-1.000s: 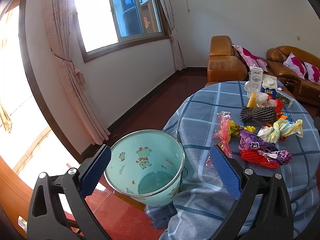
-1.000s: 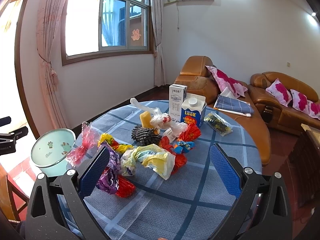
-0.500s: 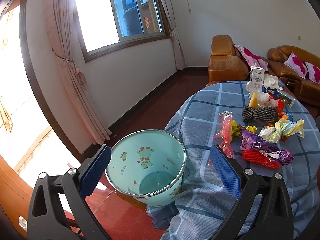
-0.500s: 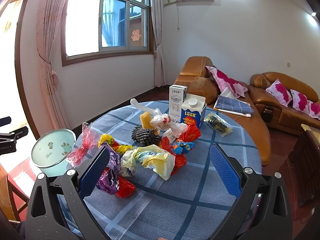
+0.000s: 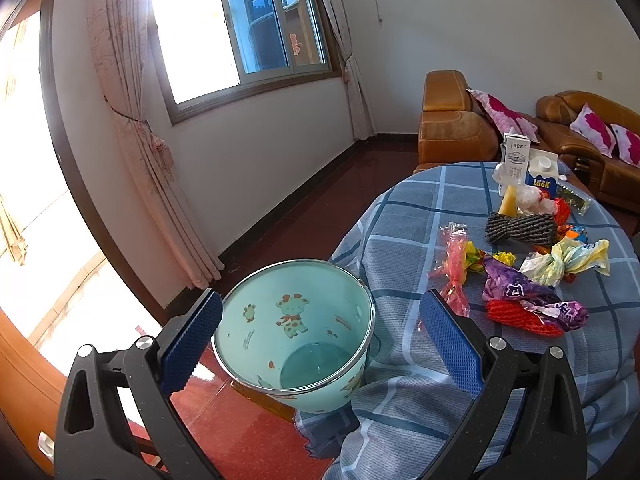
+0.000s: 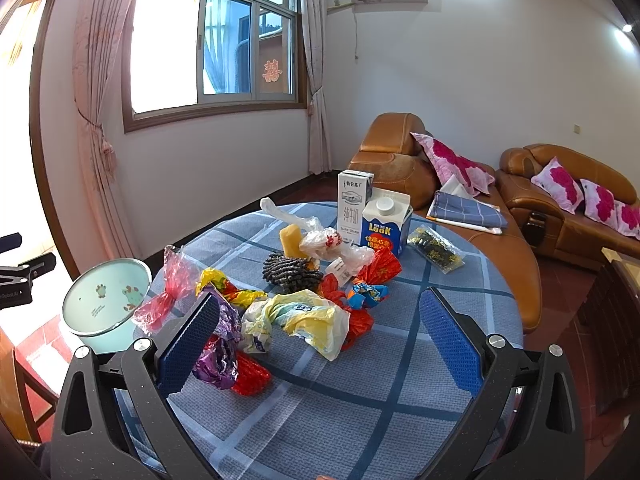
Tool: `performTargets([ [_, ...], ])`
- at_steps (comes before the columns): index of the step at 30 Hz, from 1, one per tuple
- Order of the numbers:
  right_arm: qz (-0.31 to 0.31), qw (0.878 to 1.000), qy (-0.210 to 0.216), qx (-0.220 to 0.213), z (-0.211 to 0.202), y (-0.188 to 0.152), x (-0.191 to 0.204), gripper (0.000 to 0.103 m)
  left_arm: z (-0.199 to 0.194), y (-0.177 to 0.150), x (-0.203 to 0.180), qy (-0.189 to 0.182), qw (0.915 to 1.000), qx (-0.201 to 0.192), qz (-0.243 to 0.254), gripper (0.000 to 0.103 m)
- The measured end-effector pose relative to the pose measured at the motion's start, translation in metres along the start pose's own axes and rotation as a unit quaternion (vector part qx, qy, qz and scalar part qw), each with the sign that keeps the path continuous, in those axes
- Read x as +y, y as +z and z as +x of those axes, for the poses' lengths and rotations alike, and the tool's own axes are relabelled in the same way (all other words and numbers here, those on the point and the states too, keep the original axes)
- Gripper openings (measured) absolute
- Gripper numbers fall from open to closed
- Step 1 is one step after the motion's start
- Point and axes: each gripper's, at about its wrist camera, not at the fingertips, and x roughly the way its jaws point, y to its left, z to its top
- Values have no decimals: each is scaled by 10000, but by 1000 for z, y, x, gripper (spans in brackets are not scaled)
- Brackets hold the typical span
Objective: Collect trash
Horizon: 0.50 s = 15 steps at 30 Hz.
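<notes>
The left gripper [image 5: 320, 340] is hovering with its blue pads spread wide and holding nothing, and the pale green bucket [image 5: 294, 332] is sitting directly between and just ahead of them, mouth up and empty, beside the edge of the tabletop [image 5: 404, 208]. The right gripper [image 6: 320, 338] is likewise gaping and empty, and the trash is lying straight ahead of it: a knotted yellow-and-white plastic bag [image 6: 298, 320] is resting just beyond its fingertips, a purple foil wrapper [image 6: 220, 344] is lying against its left pad, and a red net [image 6: 250, 374] is sitting just below that. Farther ahead a tall milk carton [image 6: 352, 202] and a blue carton [image 6: 386, 222] are standing upright. The bags and wrappers are looking feather-light, soft and crinkly, probably slick, so pinching a bunched knot or twisted end should hold best; the cartons seem stiffer and are better squeezed across their flat sides.
</notes>
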Motion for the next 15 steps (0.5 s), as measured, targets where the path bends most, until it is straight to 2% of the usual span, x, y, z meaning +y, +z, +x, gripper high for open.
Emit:
performTargets([
  [15,45,10000,-57,30,4,-1,-4,98,3,-3,2,23,10000,34,8,97],
])
